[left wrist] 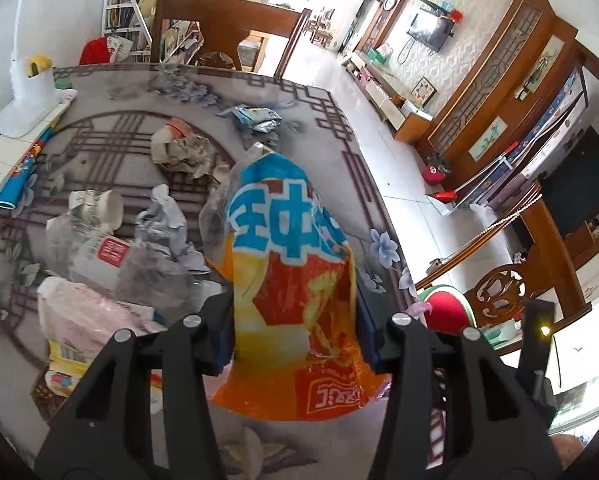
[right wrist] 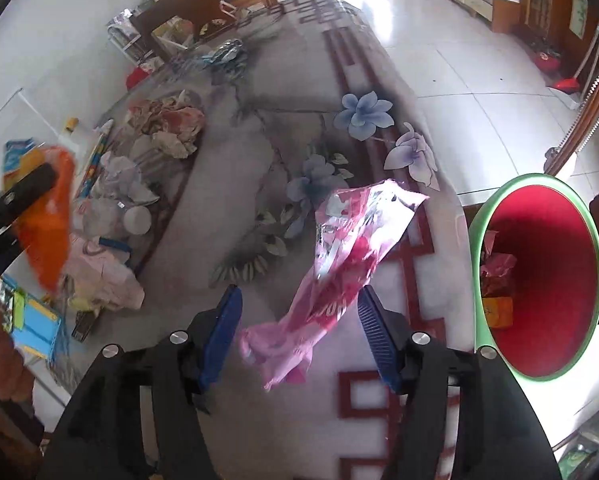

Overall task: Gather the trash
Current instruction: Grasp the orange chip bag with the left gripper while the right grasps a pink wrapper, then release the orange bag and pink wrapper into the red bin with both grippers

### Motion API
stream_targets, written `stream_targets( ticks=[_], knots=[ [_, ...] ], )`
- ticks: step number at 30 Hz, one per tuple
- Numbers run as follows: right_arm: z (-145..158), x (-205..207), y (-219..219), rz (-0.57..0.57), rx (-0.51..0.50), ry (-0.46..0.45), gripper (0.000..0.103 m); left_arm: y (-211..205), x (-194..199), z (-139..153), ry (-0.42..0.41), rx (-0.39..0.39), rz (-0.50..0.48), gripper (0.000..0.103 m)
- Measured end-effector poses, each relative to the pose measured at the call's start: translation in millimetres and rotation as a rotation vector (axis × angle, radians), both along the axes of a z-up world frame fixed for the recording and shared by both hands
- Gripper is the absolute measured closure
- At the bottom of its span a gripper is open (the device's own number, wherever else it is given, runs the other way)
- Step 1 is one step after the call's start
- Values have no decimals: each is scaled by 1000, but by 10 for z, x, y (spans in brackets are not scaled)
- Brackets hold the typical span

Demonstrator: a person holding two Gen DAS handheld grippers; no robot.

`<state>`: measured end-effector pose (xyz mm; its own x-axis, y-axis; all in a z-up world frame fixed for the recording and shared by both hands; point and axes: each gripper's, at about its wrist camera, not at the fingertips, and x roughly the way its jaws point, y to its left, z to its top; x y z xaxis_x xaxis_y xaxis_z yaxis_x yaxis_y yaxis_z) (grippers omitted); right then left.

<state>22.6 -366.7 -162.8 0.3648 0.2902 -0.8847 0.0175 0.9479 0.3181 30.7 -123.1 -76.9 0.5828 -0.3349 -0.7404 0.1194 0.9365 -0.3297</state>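
Observation:
My left gripper [left wrist: 293, 320] is shut on an orange and blue snack bag [left wrist: 287, 248], held up above the patterned table [left wrist: 339, 152]. The right wrist view shows the same bag [right wrist: 49, 232] at the far left. My right gripper [right wrist: 299, 296] stands open over the table's edge. A pink plastic wrapper [right wrist: 347, 256] hangs loose between its blue pads, close to the right one and clear of the left. A bin with a green rim and red inside [right wrist: 559, 260] stands just right of the table and holds some trash. The left wrist view shows its rim [left wrist: 447, 308].
More trash lies on the table: crumpled paper [left wrist: 179, 152], a silver-blue wrapper [left wrist: 255, 118], a paper cup [left wrist: 99, 208], a plastic bottle [left wrist: 99, 252] and a pink bag [left wrist: 87, 316]. A white lamp base [left wrist: 31, 92] stands at the far left. Wooden chairs [left wrist: 219, 28] ring the table.

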Motion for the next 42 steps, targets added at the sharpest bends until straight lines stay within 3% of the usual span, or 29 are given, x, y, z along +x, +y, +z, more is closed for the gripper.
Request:
stream_targets(
  ticks=[2, 6, 8, 10, 16, 22, 33, 39, 40, 42],
  knots=[
    [-41, 51, 14, -42, -27, 15, 36, 38, -37, 10, -4, -9, 1, 56],
    [-195, 143, 23, -99, -73, 65, 40, -2, -17, 23, 0, -14, -15, 56],
    [-234, 137, 3, -112, -66, 76, 87, -55, -9, 14, 4, -12, -35, 56],
    [-179, 77, -54, -129, -33, 56, 87, -119, -22, 20, 2, -12, -51, 56],
    [425, -211, -408, -172, -42, -152, 88, -481, 0, 6, 10, -38, -110, 56],
    [881, -472, -995, -241, -80, -279, 87, -1144, 44, 58, -7, -46, -204, 56],
    [842, -786, -2024, -353, -80, -268, 87, -2389, -14, 11, 10, -41, -368, 56],
    [773, -853, -2291, -355, -62, -256, 85, -2807, -27, -14, 12, -17, -405, 54],
    [756, -853, -2317, -357, -60, -252, 85, -2852, -26, -18, 13, -15, -407, 52],
    [733, -863, -2360, -357, -55, -250, 82, -2881, -22, -24, 15, -23, -404, 33]
  ],
)
